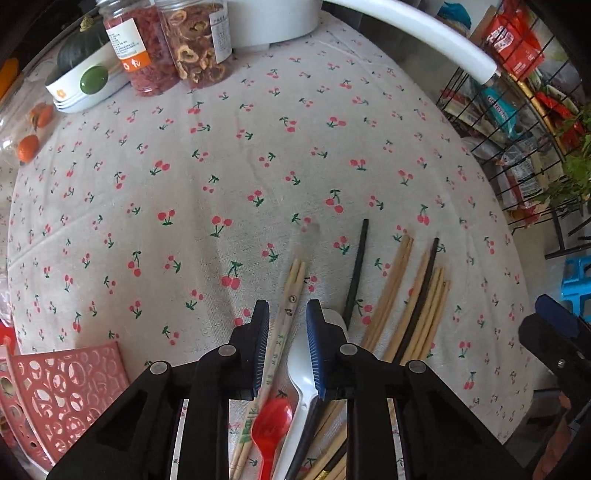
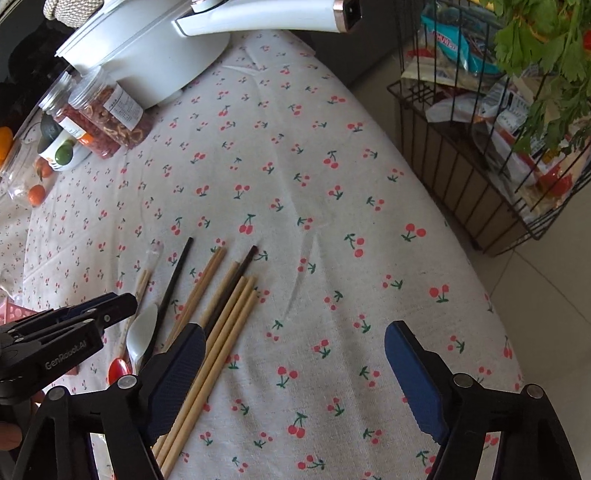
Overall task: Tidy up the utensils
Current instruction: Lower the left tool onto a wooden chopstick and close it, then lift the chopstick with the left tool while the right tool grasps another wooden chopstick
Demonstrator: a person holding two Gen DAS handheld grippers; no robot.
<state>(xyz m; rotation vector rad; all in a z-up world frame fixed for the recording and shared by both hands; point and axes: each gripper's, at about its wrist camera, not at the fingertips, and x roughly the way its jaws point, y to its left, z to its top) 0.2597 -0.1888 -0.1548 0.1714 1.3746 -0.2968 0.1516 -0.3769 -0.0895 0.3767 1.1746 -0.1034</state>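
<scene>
My left gripper [image 1: 287, 314] is open, its fingers on either side of a paper-wrapped pair of chopsticks [image 1: 284, 325] lying on the cherry-print tablecloth [image 1: 221, 177]. A white plastic spoon [image 1: 303, 380] and a red spoon [image 1: 271, 424] lie beside it under the gripper. Several bamboo chopsticks [image 1: 399, 295] and black chopsticks [image 1: 356, 273] lie to the right. My right gripper [image 2: 295, 339] is wide open and empty above the cloth, its left finger over the bamboo chopsticks [image 2: 225, 328]. The left gripper [image 2: 99, 310] shows at the left of the right wrist view.
A pink perforated basket [image 1: 62, 391] stands at the lower left. Two jars of dried fruit [image 1: 173, 40], a stack of bowls [image 1: 85, 81], a white cooker [image 1: 273, 18] and oranges [image 1: 29, 147] stand at the far edge. A wire rack of packets [image 2: 480, 129] stands beyond the table's right edge.
</scene>
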